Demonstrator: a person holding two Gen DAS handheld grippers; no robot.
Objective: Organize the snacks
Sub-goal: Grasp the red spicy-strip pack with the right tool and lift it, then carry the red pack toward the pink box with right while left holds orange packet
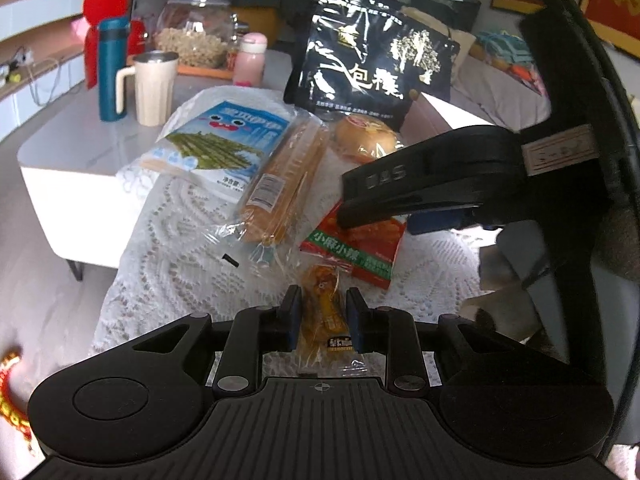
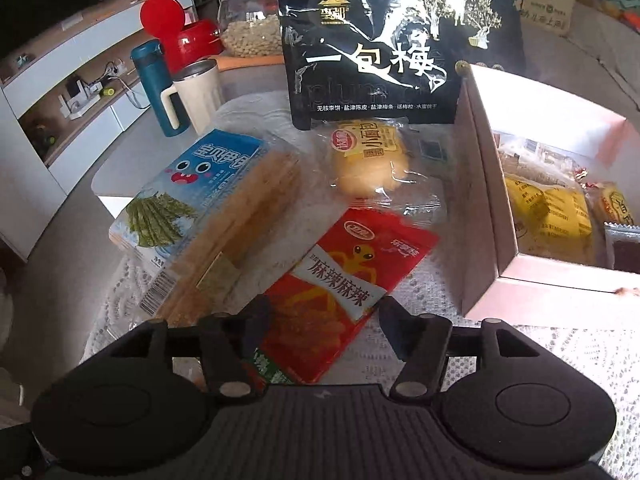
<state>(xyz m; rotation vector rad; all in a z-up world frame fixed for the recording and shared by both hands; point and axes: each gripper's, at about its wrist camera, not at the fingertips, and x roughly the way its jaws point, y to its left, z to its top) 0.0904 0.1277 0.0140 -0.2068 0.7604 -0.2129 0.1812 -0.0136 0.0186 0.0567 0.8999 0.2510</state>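
My left gripper (image 1: 323, 318) sits low over the lace cloth, shut on a small orange snack packet (image 1: 325, 312) in clear wrap. My right gripper (image 2: 326, 320) is open and straddles the near end of a red spicy-snack packet (image 2: 344, 280), which lies flat. In the left wrist view its black fingers (image 1: 376, 196) hover over that red packet (image 1: 360, 252). Behind lie a blue packet (image 2: 192, 188), a clear pack of biscuit sticks (image 2: 244, 216) and a round yellow bun (image 2: 368, 160). A black plum bag (image 2: 396, 52) stands upright. An open pink box (image 2: 492, 208) on the right holds several yellow snacks.
A teal bottle (image 1: 112, 68), a beige mug (image 1: 154, 88), a glass jar (image 1: 192, 36) and a pink bottle (image 1: 250, 60) stand at the back left of the white table (image 1: 60, 160). The lace cloth (image 1: 180, 248) drapes over the near edge. The floor lies to the left.
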